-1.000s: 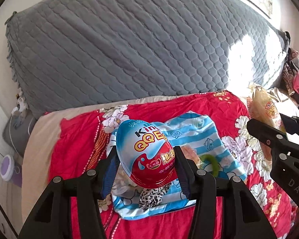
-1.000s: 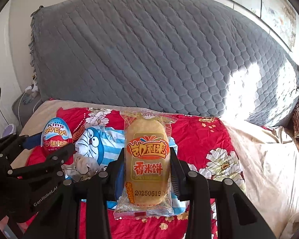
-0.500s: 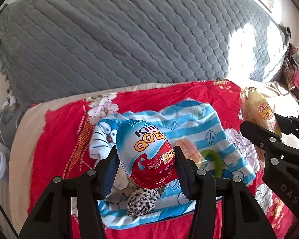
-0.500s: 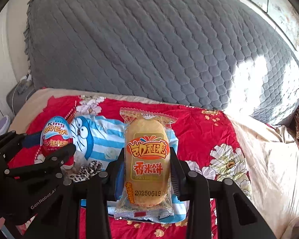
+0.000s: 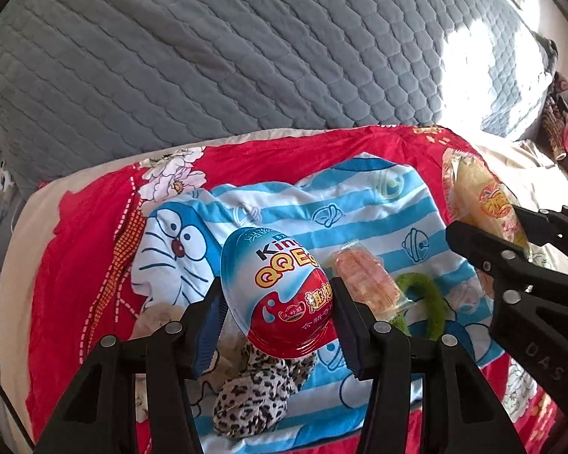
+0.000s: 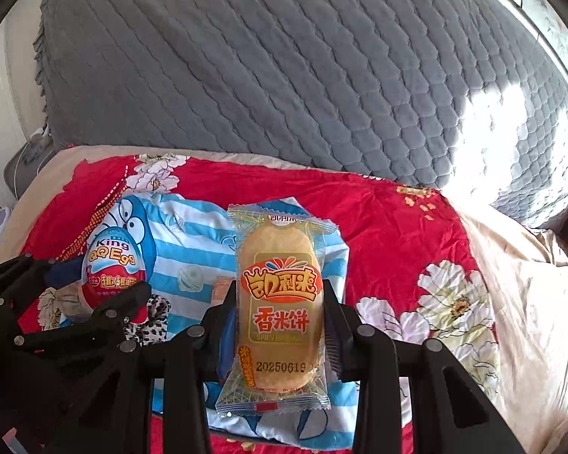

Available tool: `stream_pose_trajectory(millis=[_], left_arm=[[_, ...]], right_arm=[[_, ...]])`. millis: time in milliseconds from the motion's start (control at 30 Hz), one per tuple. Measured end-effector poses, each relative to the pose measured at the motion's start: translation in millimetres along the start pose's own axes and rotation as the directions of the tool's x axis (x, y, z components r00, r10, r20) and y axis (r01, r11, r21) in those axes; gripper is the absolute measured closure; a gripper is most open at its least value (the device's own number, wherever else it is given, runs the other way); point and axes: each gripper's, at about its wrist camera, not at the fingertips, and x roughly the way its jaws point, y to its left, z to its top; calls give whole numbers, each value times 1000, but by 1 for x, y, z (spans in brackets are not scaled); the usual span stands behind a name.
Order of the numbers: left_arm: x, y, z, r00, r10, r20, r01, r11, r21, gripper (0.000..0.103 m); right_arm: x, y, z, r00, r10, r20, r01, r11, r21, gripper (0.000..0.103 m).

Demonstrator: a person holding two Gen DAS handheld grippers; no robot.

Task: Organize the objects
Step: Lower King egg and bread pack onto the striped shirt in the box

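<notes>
Left wrist view: the left gripper (image 5: 278, 304) is clamped on a blue-and-red toy egg (image 5: 278, 291), held across its sides with the pointed end up and away from the camera. The egg is carried in the air above a blue striped cartoon cloth (image 5: 359, 204) that is spread on a red floral bedspread (image 5: 94, 234). Already lying on the cloth: a pink wrapped snack (image 5: 363, 280), a green hair tie (image 5: 428, 302) and a leopard-print scrunchie (image 5: 253, 397). So part of the sorting is judged done; the egg is not yet put down. The gripper is seen pitched steeply down toward the cloth. At the right edge the right gripper is seen with its packet (image 5: 481, 200).

Right wrist view: the right gripper (image 6: 280, 325) is closed on a rice cracker packet (image 6: 278, 302), pinched at its lower half, the long axis standing upright between the jaws. The packet is held above the near right part of the same cloth (image 6: 193, 249); no contact with it can be told. The left gripper (image 6: 106, 302) with the egg (image 6: 111, 268) is seen at the left, beside and apart from the packet. A grey quilted headboard (image 6: 284, 75) fills the background. Left to do, as judged: both items to be set down with the others and released.
</notes>
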Motion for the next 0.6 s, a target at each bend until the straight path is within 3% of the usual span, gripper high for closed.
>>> stream_pose_trajectory(millis=[600], left_arm=[[53, -6, -12, 997, -17, -70, 15, 1000, -25, 48]], right_arm=[[75, -9, -16, 993, -11, -117, 13, 1000, 19, 64]])
